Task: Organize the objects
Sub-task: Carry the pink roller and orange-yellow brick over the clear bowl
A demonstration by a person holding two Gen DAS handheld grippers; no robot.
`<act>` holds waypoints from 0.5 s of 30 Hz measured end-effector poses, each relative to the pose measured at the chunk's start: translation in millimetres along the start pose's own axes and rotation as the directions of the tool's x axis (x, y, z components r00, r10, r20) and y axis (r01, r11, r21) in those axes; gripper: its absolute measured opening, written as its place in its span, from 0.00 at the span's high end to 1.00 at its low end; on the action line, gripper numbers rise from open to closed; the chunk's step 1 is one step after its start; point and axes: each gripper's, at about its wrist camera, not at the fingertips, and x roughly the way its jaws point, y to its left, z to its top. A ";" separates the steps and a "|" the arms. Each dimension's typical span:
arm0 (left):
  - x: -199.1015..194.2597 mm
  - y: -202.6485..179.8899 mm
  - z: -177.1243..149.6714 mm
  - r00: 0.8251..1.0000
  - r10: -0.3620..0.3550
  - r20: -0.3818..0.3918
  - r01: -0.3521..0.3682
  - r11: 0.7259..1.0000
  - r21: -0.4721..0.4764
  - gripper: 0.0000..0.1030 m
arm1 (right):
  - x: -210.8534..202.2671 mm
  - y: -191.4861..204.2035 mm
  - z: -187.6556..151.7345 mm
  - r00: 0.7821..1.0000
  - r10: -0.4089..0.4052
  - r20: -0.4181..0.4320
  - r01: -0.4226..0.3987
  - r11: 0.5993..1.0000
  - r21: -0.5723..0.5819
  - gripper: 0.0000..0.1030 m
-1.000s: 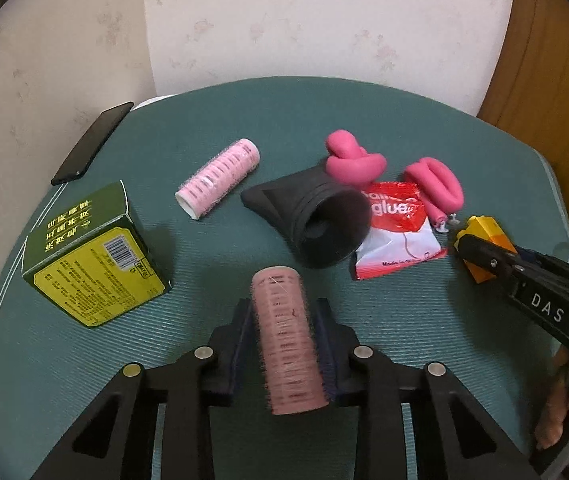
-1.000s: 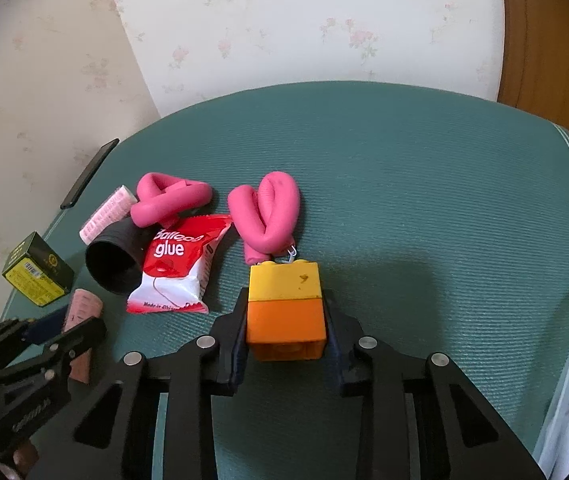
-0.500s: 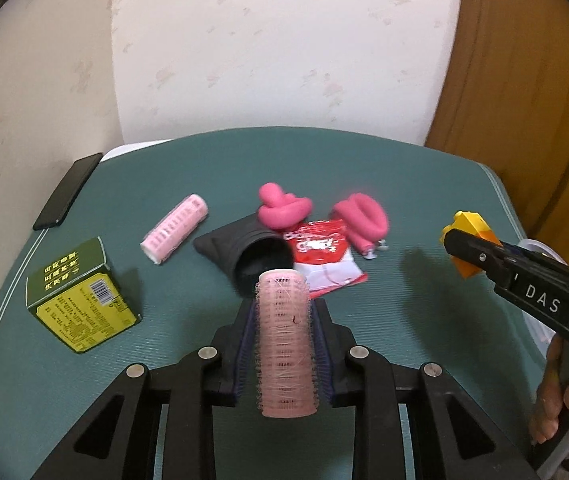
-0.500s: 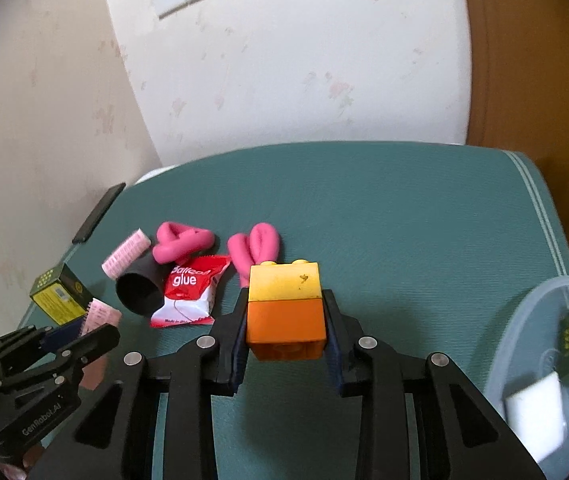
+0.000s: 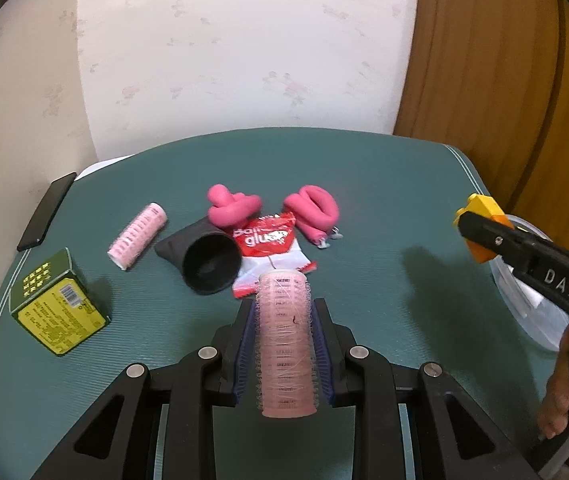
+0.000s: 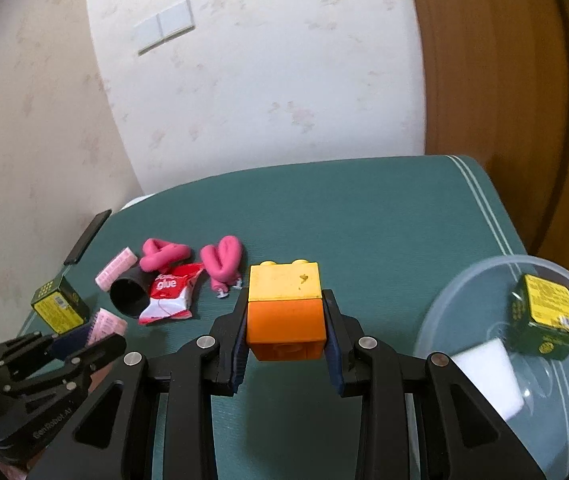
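The left gripper pinches a pink hair roller while the right gripper clamps a yellow-orange block.

Home room, floral wallpaper, wooden door, wall switch

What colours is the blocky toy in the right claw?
The plastic stacked toy brick is yellow on top and orange below, clearest in the right wrist view.
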 end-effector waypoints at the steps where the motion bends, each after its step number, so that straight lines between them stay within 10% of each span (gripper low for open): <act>1: 0.3 -1.3 -0.1 1.000 -0.003 0.000 0.003 1.000 0.002 0.71 | -1.9 -4.0 -0.1 1.000 -0.003 0.002 0.003 1.000 0.008 0.68; 15: -3.7 -36.3 -1.7 0.993 -0.114 -0.039 0.114 0.993 0.000 0.71 | -55.3 -75.3 -16.3 0.991 -0.114 0.071 0.102 0.984 0.149 0.68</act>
